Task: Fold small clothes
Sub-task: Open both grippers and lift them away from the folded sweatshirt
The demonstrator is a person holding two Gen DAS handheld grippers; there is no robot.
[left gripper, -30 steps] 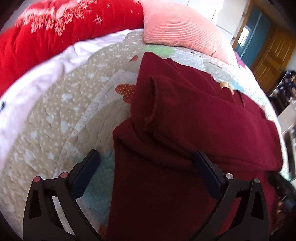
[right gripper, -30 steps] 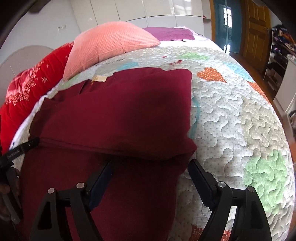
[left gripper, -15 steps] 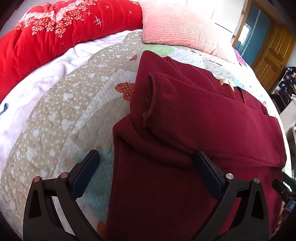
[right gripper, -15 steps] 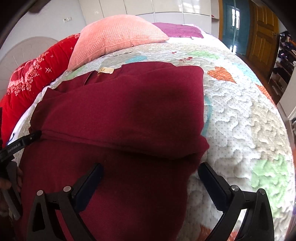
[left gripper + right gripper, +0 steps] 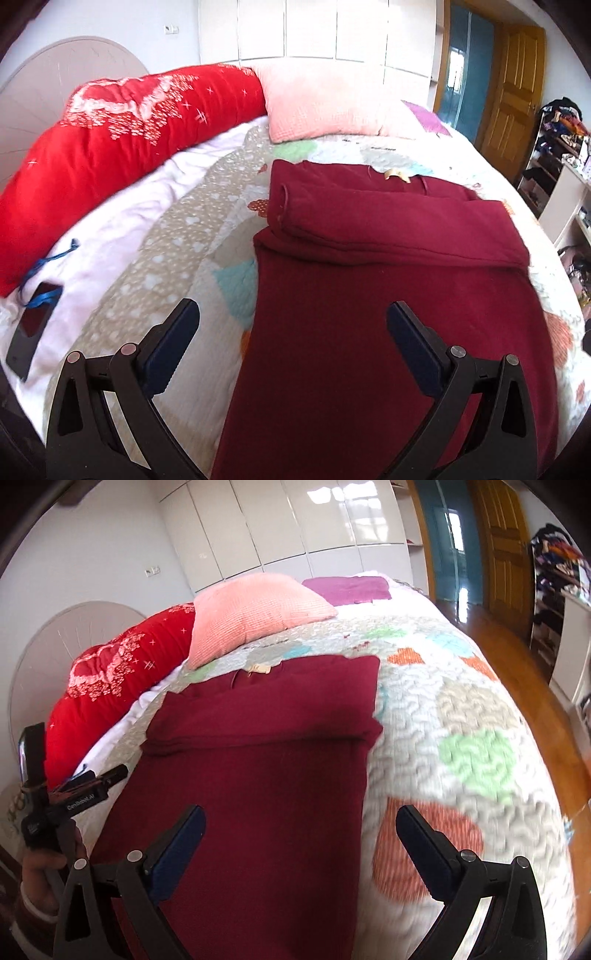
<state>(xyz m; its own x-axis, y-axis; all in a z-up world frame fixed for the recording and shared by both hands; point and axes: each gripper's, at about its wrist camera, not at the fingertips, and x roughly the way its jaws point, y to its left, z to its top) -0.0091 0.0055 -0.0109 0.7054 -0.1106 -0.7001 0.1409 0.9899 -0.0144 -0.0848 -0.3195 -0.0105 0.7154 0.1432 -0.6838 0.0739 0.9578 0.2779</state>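
In the left wrist view, the left gripper (image 5: 291, 334) is held wide open and empty above the maroon sweater (image 5: 388, 295), which lies on the quilt (image 5: 177, 236) with its sleeves folded across; a shallow pinch could spill them. In the right wrist view, the right gripper (image 5: 301, 834) is likewise spread and empty over the sweater's right edge, where quilt could be caught along with cloth.

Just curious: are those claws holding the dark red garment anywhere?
No. Both the left hand-held gripper and the right hand-held gripper are open above the garment.

Left gripper (image 5: 291, 325) gapes empty above the maroon garment (image 5: 391, 295) on the quilt (image 5: 177, 236).
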